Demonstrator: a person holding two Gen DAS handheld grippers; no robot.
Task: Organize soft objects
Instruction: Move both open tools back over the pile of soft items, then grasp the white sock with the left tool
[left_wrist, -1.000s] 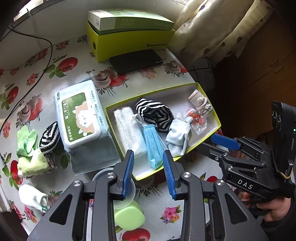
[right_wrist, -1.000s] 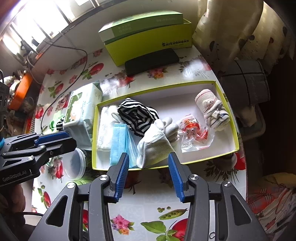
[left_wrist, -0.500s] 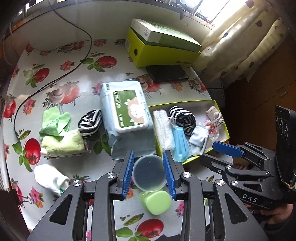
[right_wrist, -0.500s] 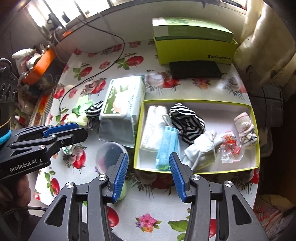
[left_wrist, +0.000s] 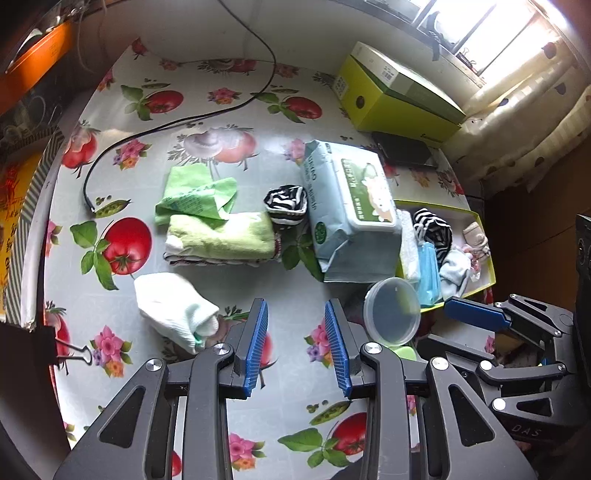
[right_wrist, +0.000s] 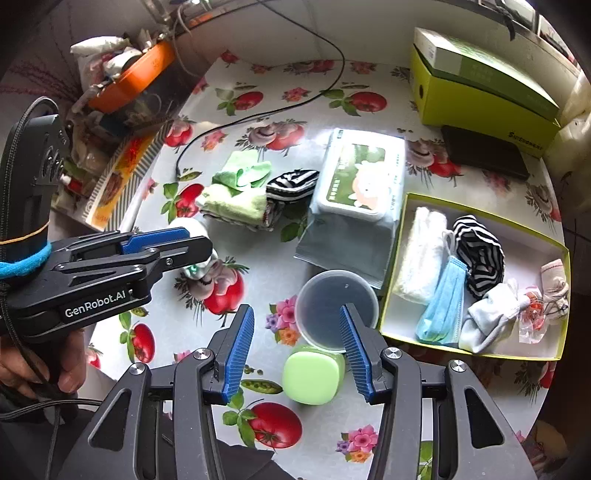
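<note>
A shallow yellow-rimmed box (right_wrist: 524, 258) at the right holds a white cloth, a striped sock (right_wrist: 478, 251), a blue mask (right_wrist: 443, 302), a pale sock and small items. Loose on the tablecloth lie a green cloth (left_wrist: 195, 195), a folded green towel (left_wrist: 221, 236), a second striped sock (left_wrist: 286, 203) and a white sock (left_wrist: 170, 306). My left gripper (left_wrist: 295, 306) hovers open over bare tablecloth just right of the white sock. My right gripper (right_wrist: 295, 314) stands open above a clear round container (right_wrist: 334, 306) and a green case (right_wrist: 312, 373), gripping nothing.
A wipes pack (left_wrist: 354, 206) sits between the loose cloths and the box. A yellow-green carton (right_wrist: 480, 88) and a black flat object (right_wrist: 484, 151) are at the back right. A black cable (left_wrist: 184, 118) crosses the back. A binder clip (left_wrist: 70, 350) grips the left edge.
Both grippers have swung left, away from the box and over the open tablecloth. The white sock and towel pile now fill the left view. The right jaws stand slightly wider.
</note>
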